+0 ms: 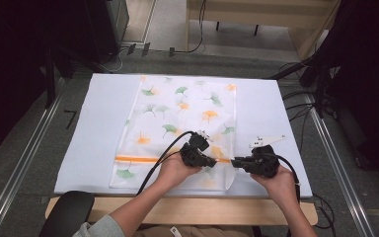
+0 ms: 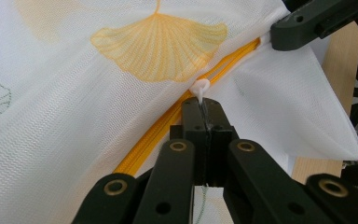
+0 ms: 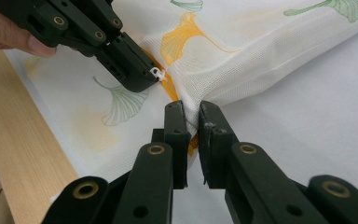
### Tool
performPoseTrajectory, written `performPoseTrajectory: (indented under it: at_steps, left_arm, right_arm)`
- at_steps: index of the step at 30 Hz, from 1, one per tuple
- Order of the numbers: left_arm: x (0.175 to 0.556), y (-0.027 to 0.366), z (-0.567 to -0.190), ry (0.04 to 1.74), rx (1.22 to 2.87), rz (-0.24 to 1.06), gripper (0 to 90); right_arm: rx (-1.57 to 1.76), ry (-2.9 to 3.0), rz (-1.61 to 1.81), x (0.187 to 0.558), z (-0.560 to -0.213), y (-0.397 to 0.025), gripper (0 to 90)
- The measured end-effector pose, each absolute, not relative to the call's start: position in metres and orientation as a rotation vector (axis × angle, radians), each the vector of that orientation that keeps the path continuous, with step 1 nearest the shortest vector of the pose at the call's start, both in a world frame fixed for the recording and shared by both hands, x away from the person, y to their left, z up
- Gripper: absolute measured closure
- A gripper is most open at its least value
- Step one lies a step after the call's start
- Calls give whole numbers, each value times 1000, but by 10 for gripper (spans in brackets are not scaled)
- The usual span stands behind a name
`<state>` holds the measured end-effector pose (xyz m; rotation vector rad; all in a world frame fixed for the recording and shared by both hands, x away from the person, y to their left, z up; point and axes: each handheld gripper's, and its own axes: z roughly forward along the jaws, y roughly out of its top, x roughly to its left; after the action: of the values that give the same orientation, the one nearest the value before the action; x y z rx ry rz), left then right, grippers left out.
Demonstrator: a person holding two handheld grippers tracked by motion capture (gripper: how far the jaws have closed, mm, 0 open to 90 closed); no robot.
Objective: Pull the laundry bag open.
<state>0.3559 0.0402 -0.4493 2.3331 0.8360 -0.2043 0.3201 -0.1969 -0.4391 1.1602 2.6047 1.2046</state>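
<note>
Item 1, mesh laundry bag: white net printed with green and orange ginkgo leaves. I see it lying flat along the middle of the white table cover, its far end towards the back edge of the cover and its zipped end towards the person's edge.

Item 2, orange zipper: runs across the bag near its closer end. In my left gripper view it curves from lower left to upper right under an orange leaf print.

Item 3, white zipper pull: sits on the zipper towards the bag's right side. I read it as caught at its lower end between closed jaws.

Item 4, left gripper: held in the person's left hand over the bag's closer end, on the zipper line. Its jaws are pressed together on the pull tab; my right gripper view shows the same grip from the side.

Item 5, right gripper: held in the person's right hand at the bag's right edge, just beside the left gripper. Its jaws are nearly together, pinching a fold of the bag's mesh at the zipper's end.

Item 6, wooden table edge: bare strip showing beyond the cover on the person's side of the bag.
</note>
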Motion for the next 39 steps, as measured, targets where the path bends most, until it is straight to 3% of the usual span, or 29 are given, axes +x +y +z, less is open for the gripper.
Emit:
performPoseTrajectory:
  at_steps: [39]
  left_arm:
    - [361, 75, -451, 917, 2313, -173, 900]
  right_arm:
    - [1215, 2611, 1173, 325, -436, -201, 850]
